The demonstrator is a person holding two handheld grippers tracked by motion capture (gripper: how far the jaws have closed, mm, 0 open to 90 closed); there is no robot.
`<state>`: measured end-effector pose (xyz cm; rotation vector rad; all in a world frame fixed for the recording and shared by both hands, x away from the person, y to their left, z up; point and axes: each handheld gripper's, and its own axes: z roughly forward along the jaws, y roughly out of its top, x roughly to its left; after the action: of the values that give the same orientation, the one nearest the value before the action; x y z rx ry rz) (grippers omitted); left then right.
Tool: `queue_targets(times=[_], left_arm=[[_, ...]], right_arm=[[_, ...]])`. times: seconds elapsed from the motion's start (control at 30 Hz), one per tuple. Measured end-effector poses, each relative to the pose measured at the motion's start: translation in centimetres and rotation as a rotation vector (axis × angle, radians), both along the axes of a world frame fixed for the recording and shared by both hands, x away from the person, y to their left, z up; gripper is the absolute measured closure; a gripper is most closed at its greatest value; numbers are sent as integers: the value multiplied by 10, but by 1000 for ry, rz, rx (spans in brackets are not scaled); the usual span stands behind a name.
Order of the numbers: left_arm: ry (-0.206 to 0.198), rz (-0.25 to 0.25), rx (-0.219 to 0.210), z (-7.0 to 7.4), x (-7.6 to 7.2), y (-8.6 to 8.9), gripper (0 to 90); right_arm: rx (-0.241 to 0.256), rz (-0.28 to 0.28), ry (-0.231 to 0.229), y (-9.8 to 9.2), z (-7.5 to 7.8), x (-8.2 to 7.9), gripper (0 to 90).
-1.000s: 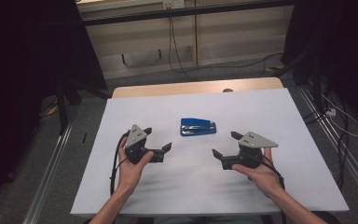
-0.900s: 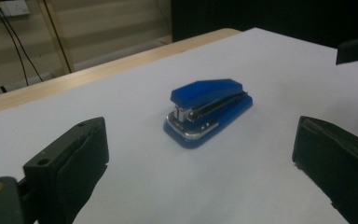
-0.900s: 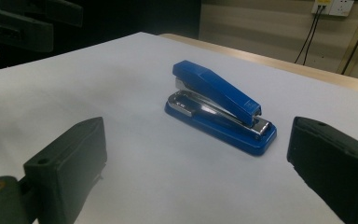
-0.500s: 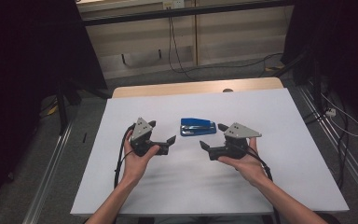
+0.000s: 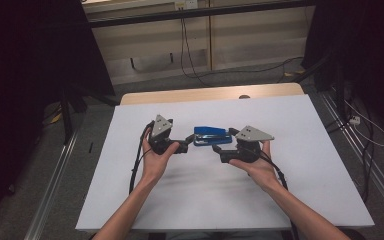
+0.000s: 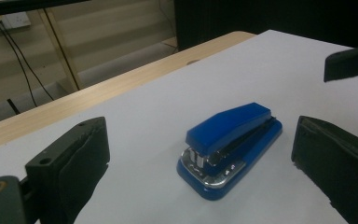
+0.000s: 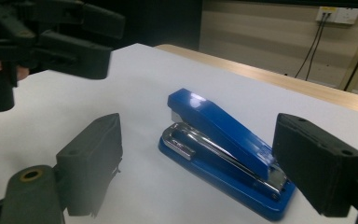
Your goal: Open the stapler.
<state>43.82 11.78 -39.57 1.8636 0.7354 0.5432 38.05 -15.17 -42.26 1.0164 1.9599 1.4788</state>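
White sheeting covers our table point(image 5: 305, 180); mid-table lies the blue stapler point(image 5: 212, 135). We hold the left gripper point(image 5: 186, 144) and right gripper point(image 5: 220, 150) spread wide, flanking it, apart from it.

Bare table point(image 5: 300, 190) all around stapler point(image 5: 211, 135)
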Motion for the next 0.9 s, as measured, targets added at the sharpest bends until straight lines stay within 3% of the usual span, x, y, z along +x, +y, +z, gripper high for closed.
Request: queue_targets(times=[0.07,0.2,0.33,0.4,0.47,0.53,0.6,0.73,0.8,0.9], left_arm=[[4,19,-15,0,9,-1,46],[9,20,-1,-6,13,-3,44],[37,7,13,-11,14,-2,42],[41,16,-7,-15,13,1,42],[39,34,19,-19,15,4,42],[43,31,18,-20,15,6,43],[54,42,20,-23,16,9,41],[75,40,11,-25,17,9,38],[89,42,25,-26,17,7,37],[103,36,40,-28,17,6,42]], right_arm=[[5,18,1,5,0,4,192],[11,17,12,10,-5,7,220],[16,3,13,10,-6,10,263],[17,-4,15,8,-7,11,295],[4,-3,19,7,-7,12,316],[4,-1,20,6,-8,12,326],[3,9,25,6,-8,13,388],[-6,30,30,7,-9,15,409],[-8,46,35,8,-9,15,419],[-18,65,44,10,-10,16,503]])
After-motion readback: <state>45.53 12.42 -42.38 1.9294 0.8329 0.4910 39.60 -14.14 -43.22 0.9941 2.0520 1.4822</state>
